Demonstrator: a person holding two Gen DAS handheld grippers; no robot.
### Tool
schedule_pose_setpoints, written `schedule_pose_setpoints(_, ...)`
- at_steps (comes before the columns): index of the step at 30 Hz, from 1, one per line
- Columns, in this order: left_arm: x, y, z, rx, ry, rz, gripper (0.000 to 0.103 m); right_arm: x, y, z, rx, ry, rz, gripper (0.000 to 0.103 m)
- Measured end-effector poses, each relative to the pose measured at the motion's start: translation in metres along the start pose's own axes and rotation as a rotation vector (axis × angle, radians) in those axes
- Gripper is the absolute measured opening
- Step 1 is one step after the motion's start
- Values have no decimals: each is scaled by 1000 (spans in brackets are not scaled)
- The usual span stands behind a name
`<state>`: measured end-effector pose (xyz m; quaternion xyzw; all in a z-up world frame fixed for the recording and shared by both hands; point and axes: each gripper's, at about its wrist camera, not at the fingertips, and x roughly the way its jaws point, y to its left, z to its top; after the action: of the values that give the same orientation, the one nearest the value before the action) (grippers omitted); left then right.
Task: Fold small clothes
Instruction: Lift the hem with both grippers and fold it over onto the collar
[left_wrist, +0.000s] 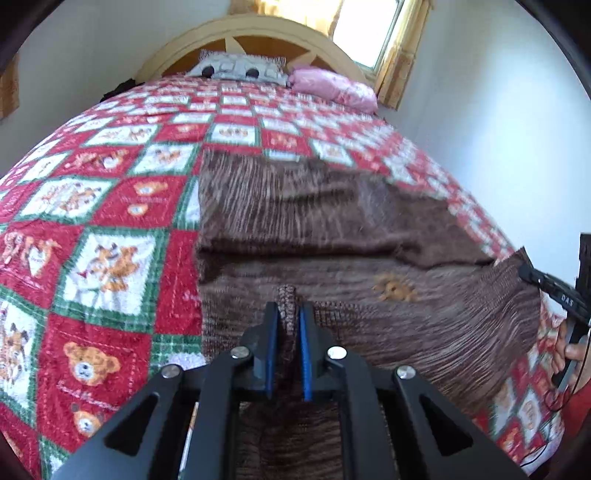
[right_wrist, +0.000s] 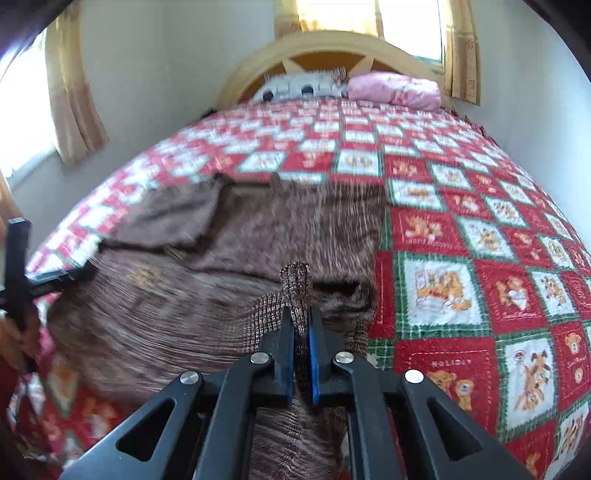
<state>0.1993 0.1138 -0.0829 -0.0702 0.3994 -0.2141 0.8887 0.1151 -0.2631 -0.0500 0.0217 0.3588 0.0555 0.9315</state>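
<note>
Jaws of both grippers pinch the brown garment (left_wrist: 332, 229); quilt (left_wrist: 110, 221) beneath, pink pillow (left_wrist: 332, 86) beyond.

The brown knit garment (left_wrist: 332, 221) is smeared by motion blur, and its near hem runs under the gripper frame in both views. On its front, an orange motif (left_wrist: 393, 288) is too blurred to identify. The right gripper (left_wrist: 554, 288) sits at the picture's edge — its fingers are hidden.

Each gripper (left_wrist: 289, 314) (right_wrist: 301, 317) is matte black with blue-lined fingers (left_wrist: 269, 354), silver pivot screws and triangular cutouts behind.
</note>
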Motion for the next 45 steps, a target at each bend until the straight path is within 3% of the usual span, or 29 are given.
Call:
schedule_pose_setpoints(5, -25, -5, 25, -27, -91, -8, 11, -37, 7, 22, -1, -109, 11, 6)
schedule_pose_setpoints(9, -31, -2, 47, -65, -135, -3, 11, -42, 13, 43, -24, -167, -10, 5)
schedule_pose_setpoints(20, -1, 21, 99, -177, -170, 56, 11, -1, 10, 103, -39, -200, -96, 5)
schedule_pose_setpoints(27, 42, 31, 144, -196, -173, 98, 11, 45, 11, 147, -113, -205, -173, 5)
schedule_pose_setpoints(32, 91, 40, 159, -216, -138, 143, 11, 96, -1, 159, -102, -184, -227, 5)
schedule_pose_setpoints(38, 150, 45, 151, -166, -66, 236, 11, 164, -27, 134, -37, -77, -316, 5)
schedule_pose_setpoints(45, 165, 51, 151, -188, -11, 272, 19, 193, -38, 117, -15, 17, -439, 5)
